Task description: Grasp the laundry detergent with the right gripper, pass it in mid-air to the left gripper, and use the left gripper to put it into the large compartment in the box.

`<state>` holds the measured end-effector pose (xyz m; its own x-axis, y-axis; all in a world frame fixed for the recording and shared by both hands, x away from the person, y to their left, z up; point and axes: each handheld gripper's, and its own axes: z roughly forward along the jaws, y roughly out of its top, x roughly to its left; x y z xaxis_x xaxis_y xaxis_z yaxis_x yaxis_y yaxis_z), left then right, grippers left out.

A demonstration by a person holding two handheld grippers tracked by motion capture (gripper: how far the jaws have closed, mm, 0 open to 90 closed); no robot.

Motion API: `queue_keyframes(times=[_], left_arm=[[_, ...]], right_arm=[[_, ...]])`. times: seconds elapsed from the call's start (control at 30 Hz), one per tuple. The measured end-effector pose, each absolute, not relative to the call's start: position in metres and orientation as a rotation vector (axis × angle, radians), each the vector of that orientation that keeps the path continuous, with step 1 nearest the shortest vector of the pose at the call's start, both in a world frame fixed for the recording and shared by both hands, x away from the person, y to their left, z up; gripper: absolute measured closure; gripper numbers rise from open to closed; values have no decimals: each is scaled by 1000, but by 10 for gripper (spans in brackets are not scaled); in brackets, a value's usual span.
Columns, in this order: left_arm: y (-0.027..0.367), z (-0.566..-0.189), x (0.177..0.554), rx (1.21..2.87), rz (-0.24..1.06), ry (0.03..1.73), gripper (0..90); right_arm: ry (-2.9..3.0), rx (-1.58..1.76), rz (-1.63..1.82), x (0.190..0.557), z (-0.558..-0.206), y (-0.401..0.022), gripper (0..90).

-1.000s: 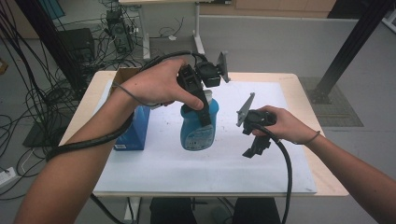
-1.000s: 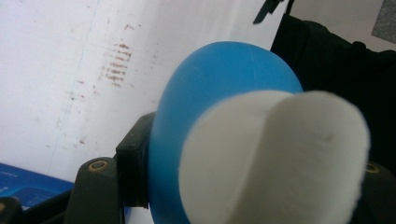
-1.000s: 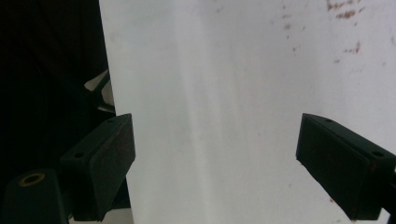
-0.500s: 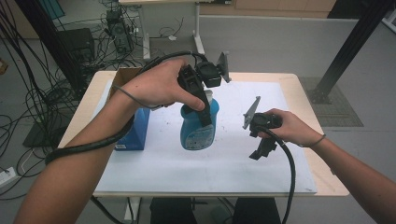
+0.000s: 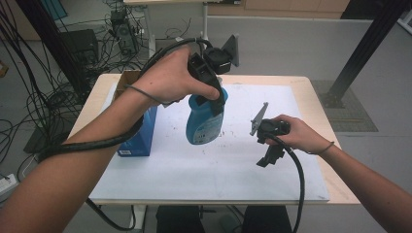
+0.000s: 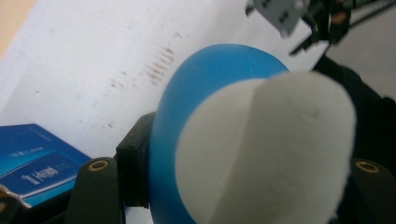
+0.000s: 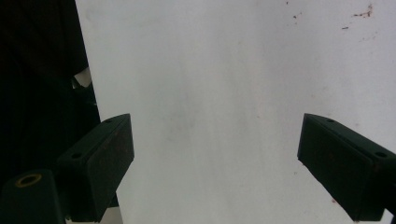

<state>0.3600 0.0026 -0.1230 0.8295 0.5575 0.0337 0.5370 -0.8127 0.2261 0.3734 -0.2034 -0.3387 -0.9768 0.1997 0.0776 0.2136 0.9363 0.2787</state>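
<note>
The left gripper (image 5: 214,99) has its jaws clamped on the blue bottle (image 5: 204,121) — the right gripper (image 5: 269,153) has jaws wide apart, empty.

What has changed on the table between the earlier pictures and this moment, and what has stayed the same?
The right gripper has drifted slightly toward the person across the white sheet, its jaws apart and holding nothing. The left gripper stays clamped on the top of the blue bottle, which has barely moved. The blue box lies where it was.
</note>
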Motion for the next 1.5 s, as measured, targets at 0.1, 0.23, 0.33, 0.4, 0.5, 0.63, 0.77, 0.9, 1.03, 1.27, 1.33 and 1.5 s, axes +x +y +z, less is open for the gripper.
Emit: queue_keyframes(times=[0.1, 0.23, 0.33, 0.4, 0.5, 0.63, 0.77, 0.9, 1.03, 1.27, 1.33, 1.5], left_arm=[[2, -120, 363, 2795, 164, 886, 361], [1, -118, 367, 2791, 198, 910, 362], [1, -117, 371, 2779, 222, 929, 362], [1, -116, 374, 2776, 220, 949, 362], [3, -115, 378, 2771, 232, 973, 362], [6, -112, 382, 2756, 251, 1005, 362], [13, -105, 387, 2723, 243, 1046, 362], [20, -99, 392, 2697, 239, 1090, 362], [31, -94, 398, 2670, 240, 1146, 363], [62, -89, 412, 2591, 254, 1266, 362], [70, -88, 415, 2574, 257, 1295, 362], [96, -82, 422, 2504, 266, 1380, 363]], right_arm=[[-3040, -330, -444, 373, -340, -202, 104], [-3043, -327, -453, 374, -342, -200, 103], [-3039, -321, -462, 374, -343, -198, 103], [-3038, -321, -461, 373, -343, -197, 104], [-3037, -321, -459, 373, -344, -197, 104], [-3038, -322, -461, 372, -343, -197, 104], [-3040, -322, -462, 372, -343, -198, 104], [-3042, -327, -462, 372, -342, -197, 104], [-3044, -322, -465, 372, -343, -197, 104], [-3044, -322, -469, 372, -343, -196, 104], [-3045, -317, -472, 372, -342, -196, 104], [-3044, -315, -478, 373, -343, -196, 104]])
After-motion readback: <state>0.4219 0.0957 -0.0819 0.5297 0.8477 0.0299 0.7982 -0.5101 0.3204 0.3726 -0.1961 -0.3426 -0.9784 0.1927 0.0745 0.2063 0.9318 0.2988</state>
